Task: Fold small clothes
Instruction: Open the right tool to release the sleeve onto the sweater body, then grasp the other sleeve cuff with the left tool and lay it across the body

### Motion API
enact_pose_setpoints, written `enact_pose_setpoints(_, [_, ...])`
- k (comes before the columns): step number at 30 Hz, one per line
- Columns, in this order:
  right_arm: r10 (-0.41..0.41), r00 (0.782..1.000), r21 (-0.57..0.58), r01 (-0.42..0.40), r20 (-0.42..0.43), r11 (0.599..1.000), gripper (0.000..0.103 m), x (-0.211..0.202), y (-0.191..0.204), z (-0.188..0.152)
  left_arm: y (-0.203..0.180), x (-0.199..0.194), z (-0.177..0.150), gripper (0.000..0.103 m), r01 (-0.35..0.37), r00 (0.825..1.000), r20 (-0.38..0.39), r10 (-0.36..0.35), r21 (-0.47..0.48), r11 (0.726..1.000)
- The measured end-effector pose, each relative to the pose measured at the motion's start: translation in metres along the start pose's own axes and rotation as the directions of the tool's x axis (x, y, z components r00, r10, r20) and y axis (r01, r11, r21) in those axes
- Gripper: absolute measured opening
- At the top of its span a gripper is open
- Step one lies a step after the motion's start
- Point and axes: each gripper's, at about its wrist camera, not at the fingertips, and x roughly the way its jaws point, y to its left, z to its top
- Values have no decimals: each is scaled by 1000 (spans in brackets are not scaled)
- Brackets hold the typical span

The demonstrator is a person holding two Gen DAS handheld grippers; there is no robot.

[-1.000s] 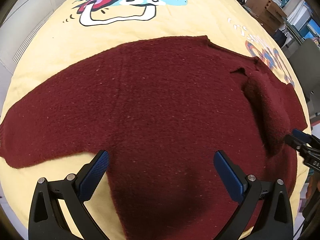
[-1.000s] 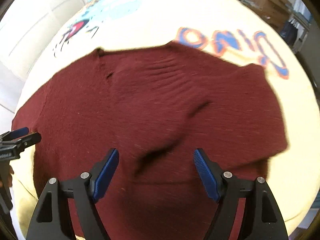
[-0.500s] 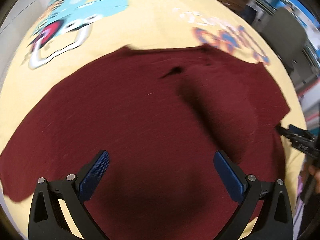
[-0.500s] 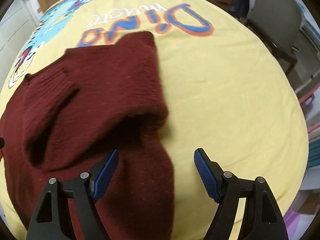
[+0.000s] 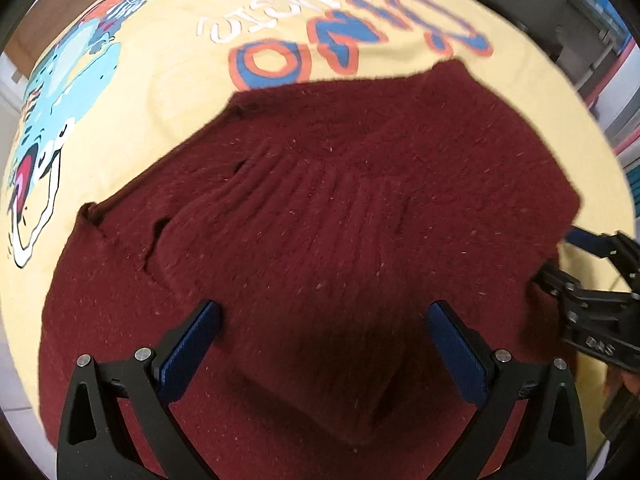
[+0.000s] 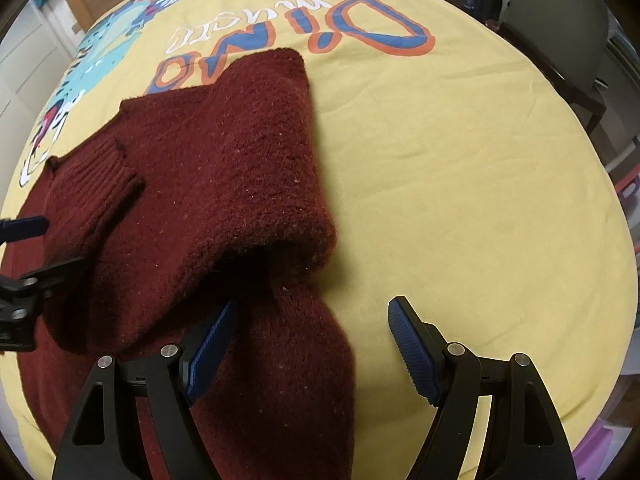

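On yellow dinosaur-print bedspread (image 6: 460, 168), maroon knit sweater (image 6: 224, 152) now with 1 sleeve folded across its body versus 1 second ago. Left hand-held gripper (image 5: 324, 344) and right hand-held gripper (image 6: 312, 340) both spread apart, empty. Remaining sleeve probably next.

Sweater (image 6: 224, 152) lies on the sheet (image 6: 460, 160); its sleeve (image 5: 320, 248) folded across the body.

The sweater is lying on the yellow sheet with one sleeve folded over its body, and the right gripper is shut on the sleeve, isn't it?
Not quite: the right gripper is open, its jaws standing wide apart over the sweater and gripping nothing, as the right wrist view shows. The rest holds: the sweater lies on the yellow sheet with one sleeve folded over its body.
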Motion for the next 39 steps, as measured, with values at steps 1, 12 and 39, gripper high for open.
enact_pose_setpoints(1, [0,1000,1,0,-2,1000,79,2,-1,0,-1,5,1,90,-4,1000,-10,4,3,1000])
enact_pose_setpoints(12, [8,1000,15,-8,15,1000,79,2,-4,10,50,1,0,12,55,998,25,-53,-113,992])
enact_pose_setpoints(39, [31,999,-41,-33,-42,999,18,12,18,17,165,2,-110,36,89,993,110,-40,-491,867])
